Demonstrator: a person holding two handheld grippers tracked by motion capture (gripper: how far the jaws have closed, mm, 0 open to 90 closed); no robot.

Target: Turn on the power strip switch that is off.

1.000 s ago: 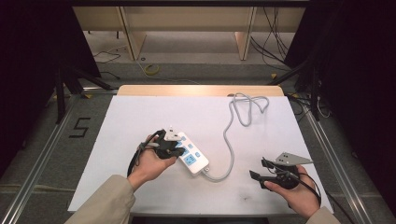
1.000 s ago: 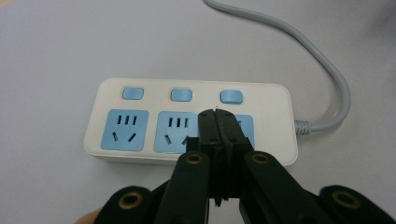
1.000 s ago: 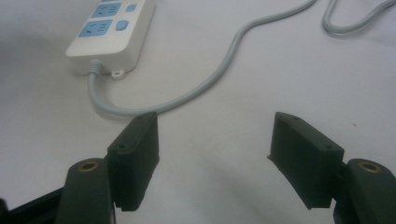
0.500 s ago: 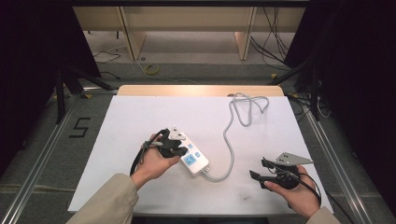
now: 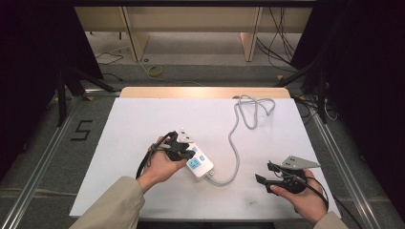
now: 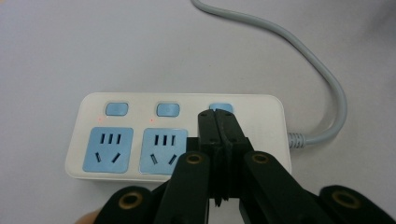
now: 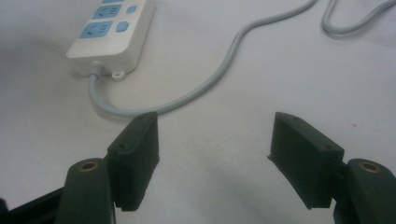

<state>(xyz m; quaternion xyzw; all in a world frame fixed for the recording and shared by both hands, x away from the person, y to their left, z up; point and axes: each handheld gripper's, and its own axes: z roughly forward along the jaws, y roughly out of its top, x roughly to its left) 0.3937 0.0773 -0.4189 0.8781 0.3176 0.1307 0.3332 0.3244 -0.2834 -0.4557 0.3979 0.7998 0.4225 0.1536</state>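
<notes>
A: Where is the power strip (image 5: 197, 162) found?

B: It is laid flat on the white bench (image 5: 143, 124), near the front, a little left of the middle. Its grey cord (image 5: 232, 143) is run away to the right and looped near the far edge.

A: What is being done to it?

B: The left tool (image 6: 217, 116) is squeezed fully shut, with nothing held in it, and its joined tips are set right at the third blue button (image 6: 221, 107). Whether the button is pressed down cannot be told. Small red lights are seen by the other two buttons.

A: And the right tool (image 7: 212, 140)?

B: It is held wide open with nothing in it — well away from the strip, just above the bench.

A: How would the strip feel if it were handled?

B: It looks like hard, smooth plastic — a long box with round corners, white with blue sockets. It would likely be light and a bit slippery, so it could be pushed along by a poke. It would best be gripped across its long sides. The cord looks rubbery and bendy.
</notes>
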